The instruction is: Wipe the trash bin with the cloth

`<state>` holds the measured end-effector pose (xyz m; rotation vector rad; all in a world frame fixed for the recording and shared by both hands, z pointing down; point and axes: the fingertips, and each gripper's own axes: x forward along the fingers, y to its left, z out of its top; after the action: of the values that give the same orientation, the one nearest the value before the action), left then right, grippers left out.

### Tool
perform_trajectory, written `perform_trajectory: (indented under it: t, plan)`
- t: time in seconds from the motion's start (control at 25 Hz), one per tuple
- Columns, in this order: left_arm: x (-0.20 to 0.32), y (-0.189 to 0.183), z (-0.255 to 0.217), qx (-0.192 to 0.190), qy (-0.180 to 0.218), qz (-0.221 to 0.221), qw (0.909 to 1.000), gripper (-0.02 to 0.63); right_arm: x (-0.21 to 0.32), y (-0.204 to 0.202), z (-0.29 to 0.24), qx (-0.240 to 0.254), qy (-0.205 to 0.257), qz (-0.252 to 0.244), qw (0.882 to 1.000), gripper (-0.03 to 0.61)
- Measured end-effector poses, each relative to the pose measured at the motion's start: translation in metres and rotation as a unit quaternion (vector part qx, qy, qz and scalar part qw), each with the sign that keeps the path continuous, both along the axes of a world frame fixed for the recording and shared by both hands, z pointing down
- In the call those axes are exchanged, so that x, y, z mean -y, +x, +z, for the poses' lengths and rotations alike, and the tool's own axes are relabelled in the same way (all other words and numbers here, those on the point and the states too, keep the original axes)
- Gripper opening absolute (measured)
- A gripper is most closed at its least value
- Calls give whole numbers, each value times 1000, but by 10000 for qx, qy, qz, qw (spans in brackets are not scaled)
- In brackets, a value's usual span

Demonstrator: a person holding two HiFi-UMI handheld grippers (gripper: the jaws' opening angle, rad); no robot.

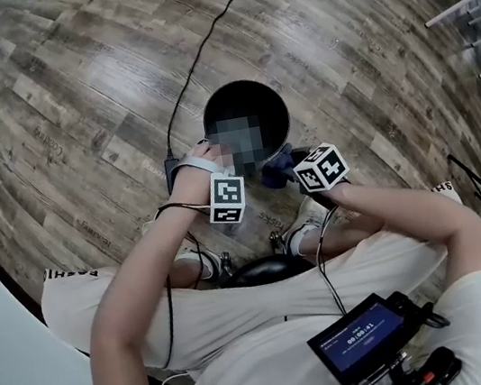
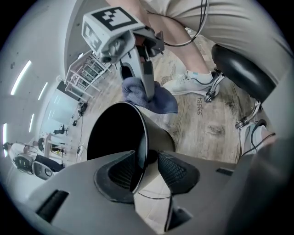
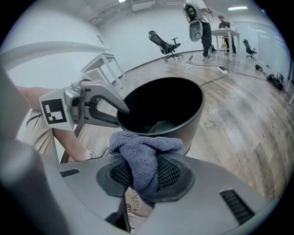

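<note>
The trash bin [image 1: 208, 117] stands upright on the wood floor [image 1: 57, 80] at the centre of the head view, just above my knees, its dark mouth open toward me and nothing I can make out inside. I judge the wiping is not under way at this instant: nothing presses on the bin's skin.

The cloth [image 3: 142, 158] is bunched into a thick blue-grey wad and sits pinched between the pads of the right gripper [image 3: 140, 173], which are clamped hard on it, with folds spilling over the top. That makes sense to me, since a bundled wad gives a soft face to rub with while the jaws stay off the plastic. In the head view the cloth [image 1: 276, 173] hangs just off the lower right of the bin's rim, beside the outer wall and, as far as I can tell, not touching it.

The left gripper [image 2: 147, 166] straddles the near rim: one pad sits inside the mouth, the other outside the wall, fairly wide apart with a gap showing on the outer side, so it is not squeezing. I read it as placed there to steady the light bin against the push of a wipe. To do that I would have to tighten on the rim again, otherwise the bin could slide or tip.

A cable [image 1: 213, 27] runs away across the floor toward the upper edge, well clear of both tools.
</note>
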<state>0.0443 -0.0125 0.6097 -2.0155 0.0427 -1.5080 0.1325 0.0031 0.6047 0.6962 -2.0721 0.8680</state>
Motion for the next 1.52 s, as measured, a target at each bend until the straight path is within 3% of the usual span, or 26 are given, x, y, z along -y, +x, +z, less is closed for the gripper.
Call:
perform_trajectory:
  t: [0.12,0.36,0.6,1.12,1.32,1.52]
  plan:
    - [-3,-3,8,134,-36,61,9999,146,5,-8,-14,-39,265,-219,9994,97]
    - [-4,1,12,171,66,85,9998,126,8,-6,6,-135,62,-186,9997,97]
    - [-8,9,12,131,59,275,9995,114,10,1,61,-404,-16,-403,9984,97]
    - [-12,24,10,-100,-125,243,9996,107,30,23,183,-1165,438,-1337,9832,97]
    - [-11,27,10,-151,-144,128,9997,107,34,25,219,-1258,368,-1014,9862,97]
    - [-14,30,11,-219,-261,34,9994,107,28,26,212,-1306,233,-694,9887,97]
